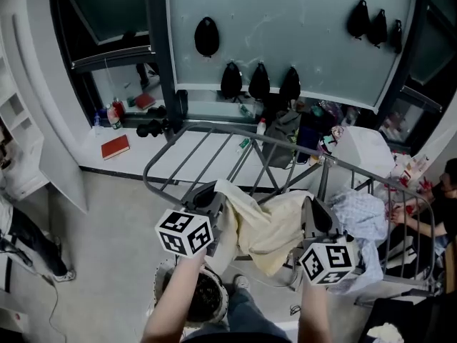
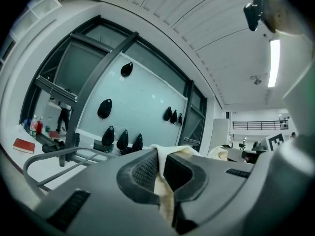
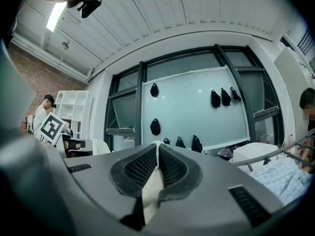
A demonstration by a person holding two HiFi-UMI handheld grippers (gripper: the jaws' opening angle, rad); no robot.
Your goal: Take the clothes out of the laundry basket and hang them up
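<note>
The cream garment (image 1: pixel 264 227) hangs over the drying rack (image 1: pixel 207 127) at its near side. The left gripper (image 1: pixel 207 197) and right gripper (image 1: pixel 318 216) each clench one edge. This looks like the hanging step; next it likely needs draping across a rail, then letting go.

Indoor lab-like room, glass wall (image 1: pixel 285 34), white shelving (image 3: pixel 74 107), drying rack (image 1: pixel 221 129)

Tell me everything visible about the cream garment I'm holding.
The cream garment is soft, creased fabric, plain, no print visible. Both jaws are shut on its upper edge: left gripper at one end, right gripper at the other. It sags between them by the grey drying rack, beside a pale blue cloth.
</note>
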